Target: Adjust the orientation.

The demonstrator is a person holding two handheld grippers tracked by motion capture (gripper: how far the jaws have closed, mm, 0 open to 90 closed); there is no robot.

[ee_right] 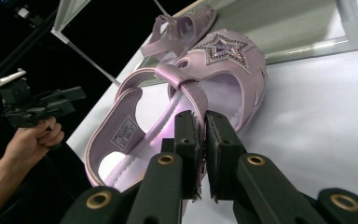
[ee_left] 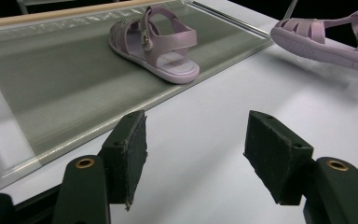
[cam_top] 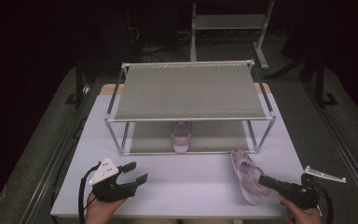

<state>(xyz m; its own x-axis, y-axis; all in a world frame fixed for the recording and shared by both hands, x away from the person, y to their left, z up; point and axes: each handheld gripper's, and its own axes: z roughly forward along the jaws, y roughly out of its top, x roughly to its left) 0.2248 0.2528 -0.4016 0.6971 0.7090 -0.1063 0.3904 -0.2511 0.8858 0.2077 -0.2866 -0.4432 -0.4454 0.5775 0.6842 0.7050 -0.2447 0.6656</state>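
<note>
The pink sandal [cam_top: 248, 176] lies on the white tabletop [cam_top: 191, 186] near its front right corner, just in front of the two-tier shelf rack [cam_top: 191, 91]. Your right tool [cam_top: 264, 180] has it — the jaws stand narrow, pinched on the side of the sandal near its strap, as the right gripper view shows [ee_right: 204, 154]. From above, the tool covers part of the heel end, so the exact place of the grip is hard to make out there. The sandal's long axis runs from the rack toward the front edge, slightly slanted; its star-decorated toe [ee_right: 226, 49] points toward the rack and the heel toward you. In the left gripper view it is cut off by the right edge of the picture and appears tilted, toe end off the surface [ee_left: 326, 39].

A second pink sandal [cam_top: 181, 136] sits on the rack's lower shelf [cam_top: 214, 135], its toe half hidden under the upper shelf in the high view; the left gripper view shows it whole, upright on its sole [ee_left: 154, 43].

Your left tool [cam_top: 135, 173] stands over the front left of the tabletop, jaws wide with nothing between them — the pads [ee_left: 131, 149] are well apart.
</note>
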